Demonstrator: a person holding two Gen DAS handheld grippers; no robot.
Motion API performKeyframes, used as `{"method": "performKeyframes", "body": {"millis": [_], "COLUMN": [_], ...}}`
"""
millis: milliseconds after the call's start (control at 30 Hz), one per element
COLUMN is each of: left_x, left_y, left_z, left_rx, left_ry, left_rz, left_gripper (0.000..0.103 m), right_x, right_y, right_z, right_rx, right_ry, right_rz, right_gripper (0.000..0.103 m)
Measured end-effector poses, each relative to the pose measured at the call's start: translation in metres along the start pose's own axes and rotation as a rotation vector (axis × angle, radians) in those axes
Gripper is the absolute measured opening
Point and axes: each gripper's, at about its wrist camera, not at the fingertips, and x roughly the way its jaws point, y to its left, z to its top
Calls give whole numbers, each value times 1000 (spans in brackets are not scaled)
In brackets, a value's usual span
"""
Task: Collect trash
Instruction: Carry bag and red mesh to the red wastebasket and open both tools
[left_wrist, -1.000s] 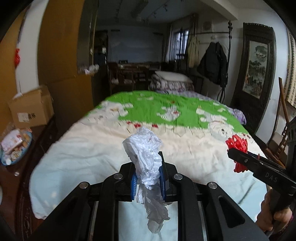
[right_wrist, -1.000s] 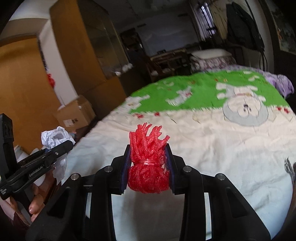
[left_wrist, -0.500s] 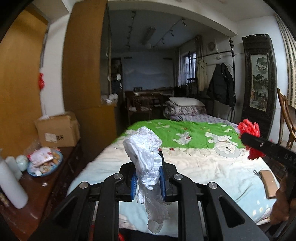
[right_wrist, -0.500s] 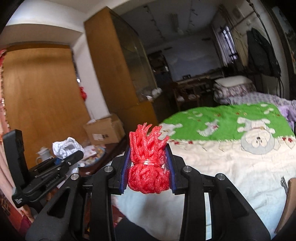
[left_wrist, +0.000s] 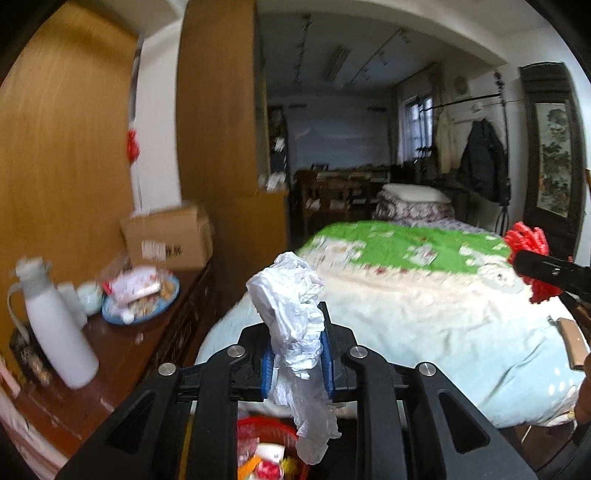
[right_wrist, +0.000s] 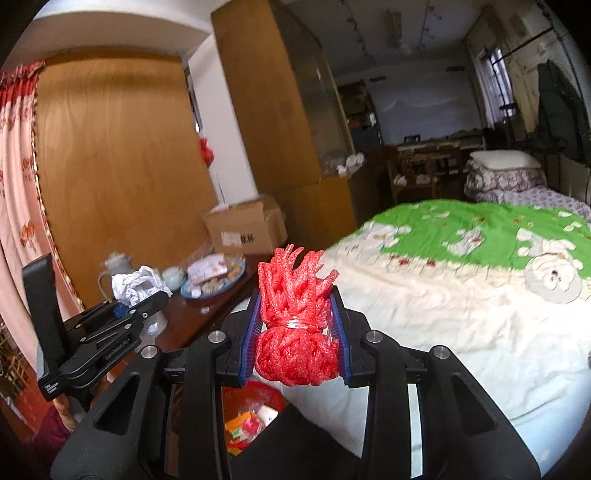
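Observation:
A crumpled white plastic bag (left_wrist: 291, 295) stands between the blue pads of my left gripper (left_wrist: 297, 332), its tail hanging down; the jaws are opening slightly but the pads still press on it. My right gripper (right_wrist: 296, 293) is shut on a red foam net bundle (right_wrist: 295, 317). Low between the fingers sits a red bin (left_wrist: 258, 428) holding colourful wrappers, also visible as the red bin (right_wrist: 266, 391) in the right wrist view. From the right wrist, the left gripper (right_wrist: 155, 299) with its bag (right_wrist: 135, 284) is at the left. The red net (left_wrist: 526, 243) shows at the right edge of the left wrist view.
A bed (left_wrist: 424, 314) with a cream and green quilt fills the right. At the left a dark wooden sideboard (left_wrist: 122, 362) carries a white thermos (left_wrist: 55, 332), a blue plate of snacks (left_wrist: 140, 295) and a cardboard box (left_wrist: 170, 240). Wooden wardrobes stand behind.
Both grippers have drawn back from over the bed and swung left, each keeping its load. The sideboard and the red bin have come into view.

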Motion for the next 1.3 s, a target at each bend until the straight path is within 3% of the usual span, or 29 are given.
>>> {"method": "performKeyframes", "body": {"millis": [567,633,700,767,1000,1300], "left_x": [134,145,152,156,145,101], "left_y": [89,96,99,101,99,97], "left_z": [-111,-124,-135,-143,-137,-111], "left_rx": [-172,-202,-231,-244,-197,-164], "left_ry": [389,439,474,496,459,373], "left_rz": [12,3,3,23,99,195], "left_gripper": [22,33,61,72,92,96], "right_x": [105,112,121,127,131,112], "right_y": [6,6,7,6,7,16], "right_z": [-36,-39,-41,-44,-48,-42], "right_rx": [10,7,9,15,28,18], "right_ry": [265,284,302,319,338,299], "right_rz": [-11,-14,-16,-16,-6,23], "right_gripper": [35,35,35,35,36,37]}}
